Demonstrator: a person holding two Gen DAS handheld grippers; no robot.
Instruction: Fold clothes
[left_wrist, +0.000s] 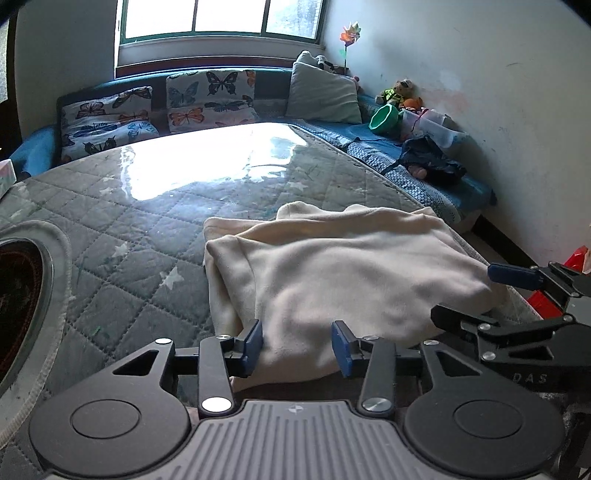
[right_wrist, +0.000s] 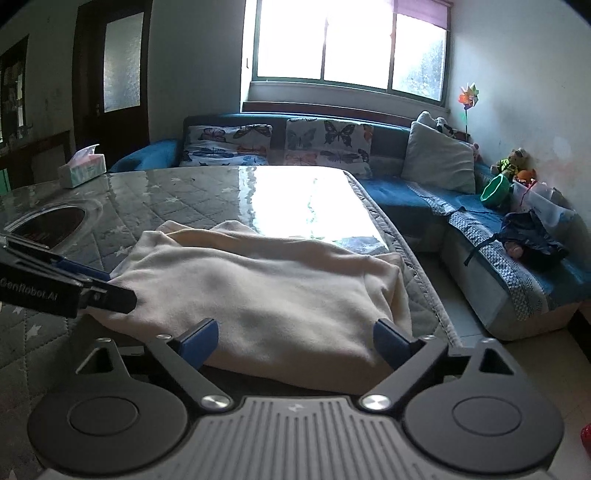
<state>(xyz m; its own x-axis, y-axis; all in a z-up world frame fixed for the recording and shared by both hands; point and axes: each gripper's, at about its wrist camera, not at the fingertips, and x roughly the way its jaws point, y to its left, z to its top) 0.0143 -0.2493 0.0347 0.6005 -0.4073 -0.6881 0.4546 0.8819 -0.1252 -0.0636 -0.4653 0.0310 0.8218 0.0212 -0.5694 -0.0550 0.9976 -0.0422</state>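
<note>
A cream garment (left_wrist: 332, 266), folded into a thick rectangle, is laid on a quilted grey table cover (left_wrist: 122, 236) under a glossy sheet. From the left wrist view it is seen at the centre, reaching toward 3 o'clock and the table's edge. The left gripper (left_wrist: 297, 343) is held at 6 o'clock over the garment's near edge; its blue pads are parted, with cloth seen between them but not pinched. The right gripper (right_wrist: 295, 341) is spread wide at the near edge in its own view, released, the fabric lying between the fingers without being clamped. A tissue box (right_wrist: 82, 166) is placed at 10 o'clock, and butterfly cushions (right_wrist: 328, 146) are propped at 12 o'clock on a blue sofa (right_wrist: 402, 192).
</note>
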